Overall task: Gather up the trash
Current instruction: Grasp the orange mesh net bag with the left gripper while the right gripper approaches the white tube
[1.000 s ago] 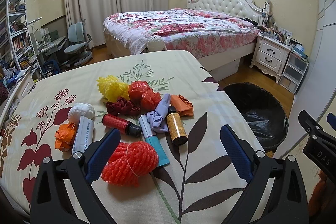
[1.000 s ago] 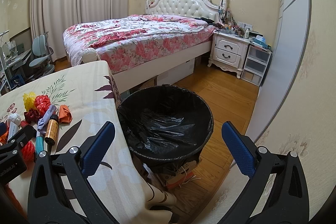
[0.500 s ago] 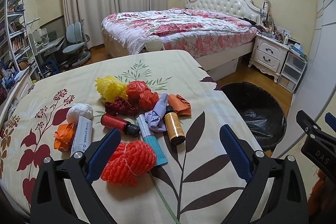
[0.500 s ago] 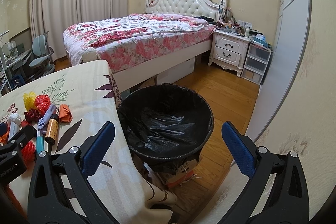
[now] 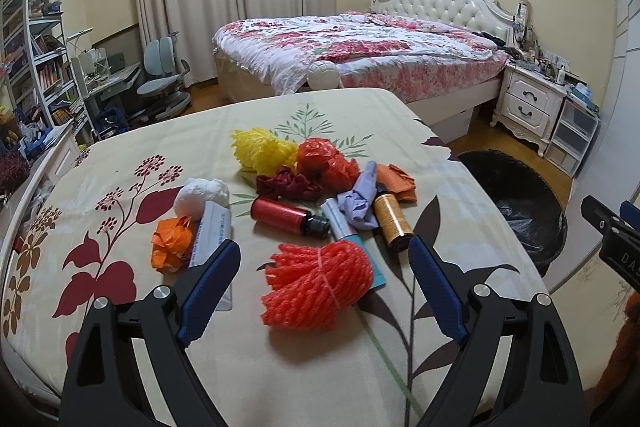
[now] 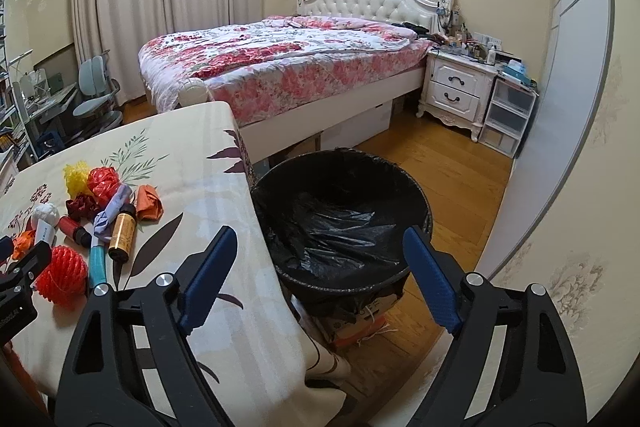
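Red-orange foam netting, bunched into a ribbed bundle (image 5: 318, 285), is lying on the leaf-printed tablecloth (image 5: 452, 187), and I am holding my left gripper (image 5: 324, 281) over it with the blue-padded fingers (image 5: 210, 285) standing wide on either side, not pressing on it; these jaws have just been closing a little. Just beyond the bundle a teal-and-white tube (image 5: 348, 235) is lying, with a red bottle with a black cap (image 5: 288, 215) and a gold bottle (image 5: 392, 221) flanking it. Farther beyond the bundle are sitting a crumpled lilac wrapper (image 5: 360, 199), dark red scrunched fabric (image 5: 288, 185), a yellow net (image 5: 262, 149), a red net (image 5: 326, 161) and orange paper (image 5: 398, 181). Left of the bundle are resting an orange paper wad (image 5: 172, 245), a white flat tube (image 5: 212, 239) and a white paper ball (image 5: 202, 195).

From the right wrist, my right gripper (image 6: 320, 279) is hovering with its fingers (image 6: 430, 279) spread wide and nothing between them; they have just been narrowing somewhat. A round bin lined with a black bag (image 6: 344, 223) is standing on the wooden floor, right of the bundle (image 6: 64, 275) and just beside the table edge.
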